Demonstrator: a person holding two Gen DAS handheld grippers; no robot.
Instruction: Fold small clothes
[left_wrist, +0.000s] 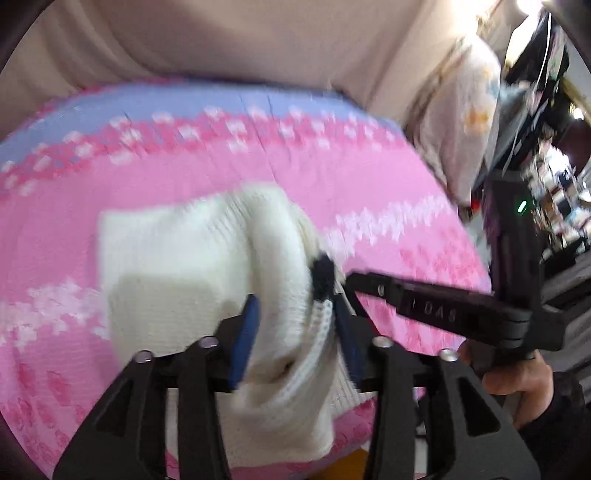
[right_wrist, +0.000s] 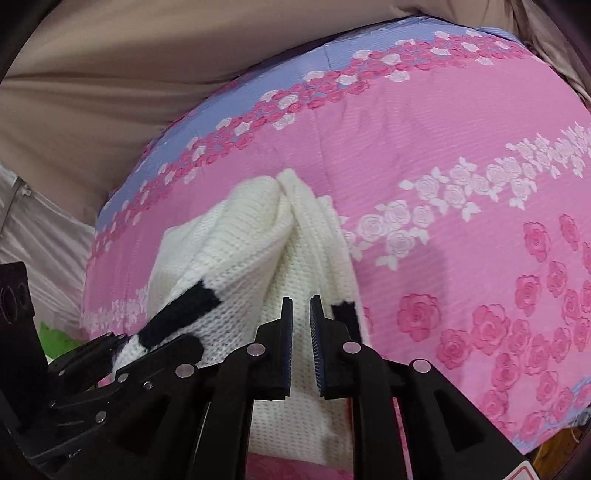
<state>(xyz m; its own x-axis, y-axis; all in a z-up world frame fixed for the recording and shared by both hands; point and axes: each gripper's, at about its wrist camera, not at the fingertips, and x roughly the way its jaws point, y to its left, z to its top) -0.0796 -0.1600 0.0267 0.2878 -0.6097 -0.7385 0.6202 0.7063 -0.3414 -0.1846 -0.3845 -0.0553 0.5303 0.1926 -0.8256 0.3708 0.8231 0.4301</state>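
Note:
A white knit garment (left_wrist: 184, 258) with black patches lies bunched on a pink flowered bedspread (left_wrist: 332, 177). A thick fold of it fills the gap between the blue pads of my left gripper (left_wrist: 295, 301), which presses on it from both sides. In the right wrist view the garment (right_wrist: 251, 251) rises toward the left gripper (right_wrist: 122, 343) at the lower left. My right gripper (right_wrist: 300, 301) hovers over the knit with a narrow gap between its pads and nothing in it. The right gripper (left_wrist: 354, 280) shows in the left wrist view too, its tip next to a black patch.
The bedspread (right_wrist: 443, 147) has a lilac band along its far edge, with beige fabric (left_wrist: 258, 37) behind it. A pale printed pillow (left_wrist: 461, 110) stands at the right. A person's hand (left_wrist: 517, 380) holds the right gripper. Something green (right_wrist: 55, 339) lies beside the bed.

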